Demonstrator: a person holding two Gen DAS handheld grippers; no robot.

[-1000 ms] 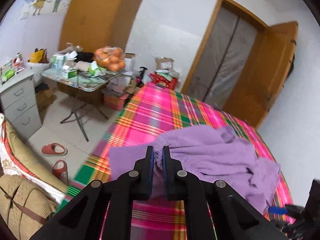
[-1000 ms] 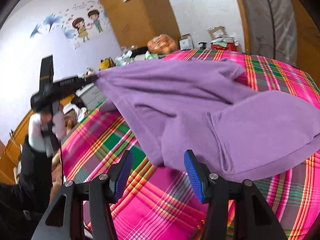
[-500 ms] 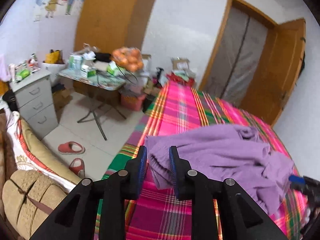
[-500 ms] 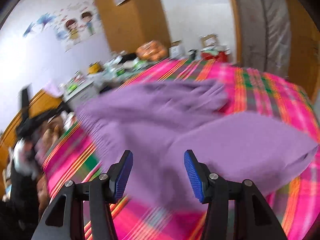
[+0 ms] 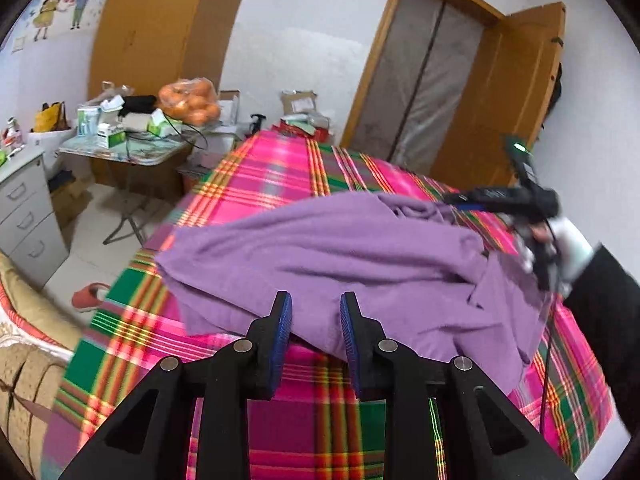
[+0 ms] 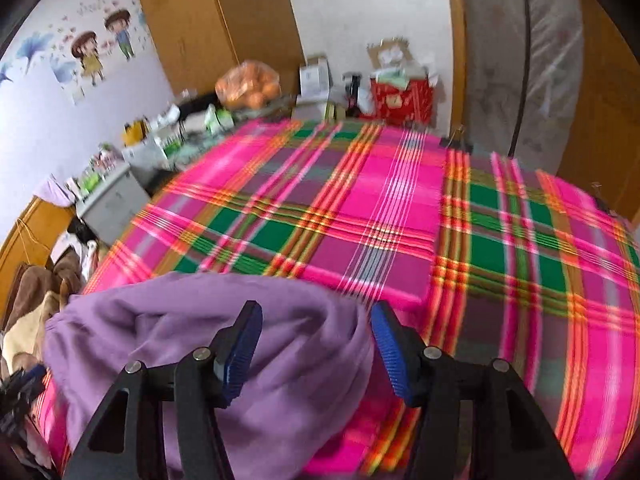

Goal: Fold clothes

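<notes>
Here the purple garment lies rumpled (loosely heaped) while both tools, left and right, spread, gripping nothing.

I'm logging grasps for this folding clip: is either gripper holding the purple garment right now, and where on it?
Nothing is held. The left gripper and the right gripper both have opening jaws, clear of the purple garment lying on the plaid bedspread.

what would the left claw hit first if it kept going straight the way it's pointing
Most likely the purple garment. The left claw, its jaws opening with nothing pinched, points down at the garment's near edge on the plaid bedspread. Depth is hard to judge.
</notes>
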